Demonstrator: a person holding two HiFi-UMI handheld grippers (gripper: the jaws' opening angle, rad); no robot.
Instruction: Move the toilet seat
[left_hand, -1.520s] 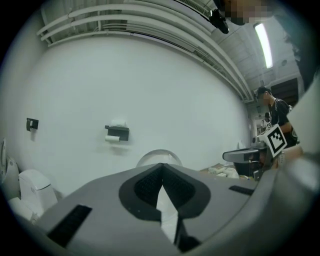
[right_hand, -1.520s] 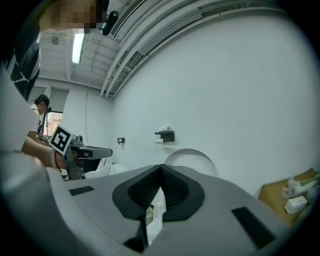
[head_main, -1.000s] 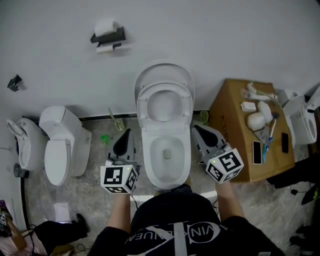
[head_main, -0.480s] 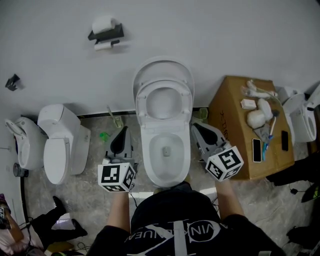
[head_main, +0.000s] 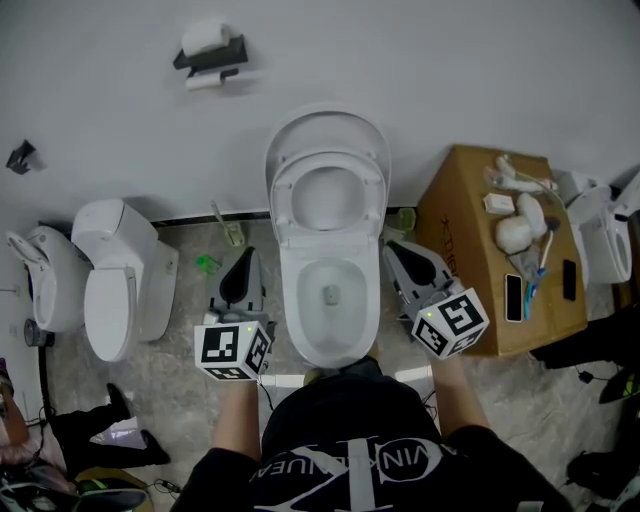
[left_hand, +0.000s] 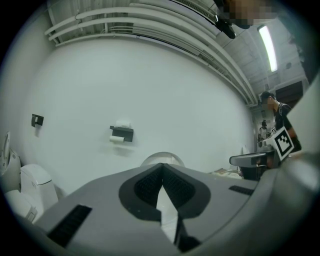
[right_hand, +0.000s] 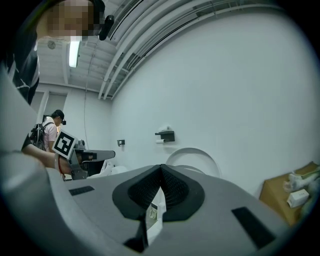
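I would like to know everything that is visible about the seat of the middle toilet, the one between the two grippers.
The toilet seat is a white, glossy oval ring, plastic as it looks. It stands raised, leaning back on the lid, which is also up, in front of the wall. Its lower end meets the back of the open bowl. Neither the left gripper nor the right gripper touches it; both are shut beside the bowl.
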